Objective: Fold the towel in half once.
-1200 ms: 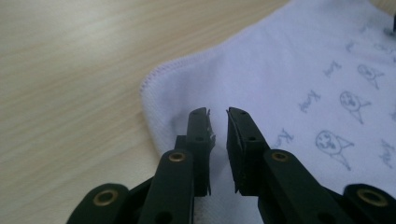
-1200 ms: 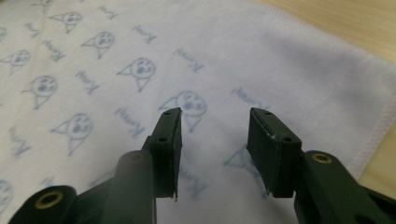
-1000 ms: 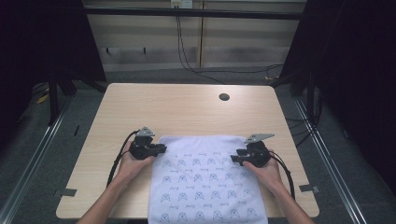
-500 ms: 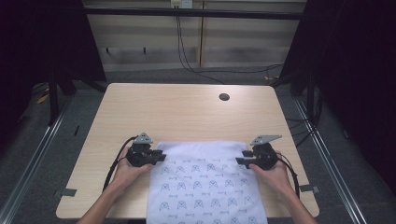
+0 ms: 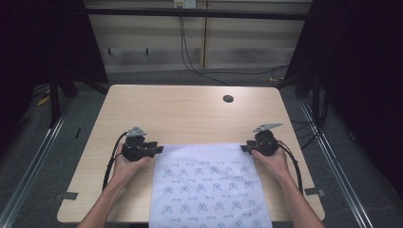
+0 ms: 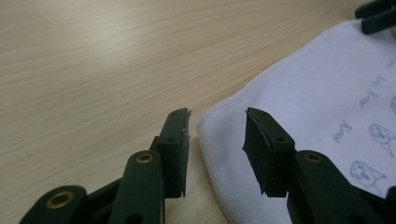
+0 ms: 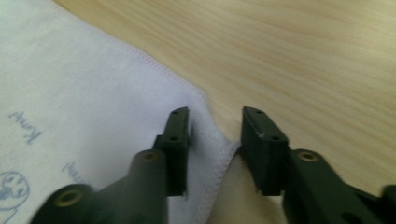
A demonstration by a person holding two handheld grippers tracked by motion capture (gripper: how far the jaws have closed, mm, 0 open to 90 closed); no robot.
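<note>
A white cloth [image 5: 209,190] with a small printed pattern lies flat on the near half of the wooden table [image 5: 190,114] and hangs over its front edge. My left gripper [image 5: 159,149] is at the cloth's far left corner. In the left gripper view that corner [image 6: 303,93] lies on the table between the jaws of the left gripper [image 6: 217,116], which have just been opening and stand clear of it. My right gripper [image 5: 244,148] is at the far right corner. The right gripper's [image 7: 215,114] jaws have just been closing and straddle the cloth [image 7: 70,79] without pinching it.
A dark round hole [image 5: 228,99] sits in the tabletop at the back right. Bare wood stretches beyond the cloth to the far edge. Cables trail from both grippers along the person's forearms. The right gripper's jaws [image 6: 376,18] show far off in the left gripper view.
The right hand has shifted outward to the right, and the cloth's far edge now lies straight between the two grippers. The left hand has stayed almost in place.
</note>
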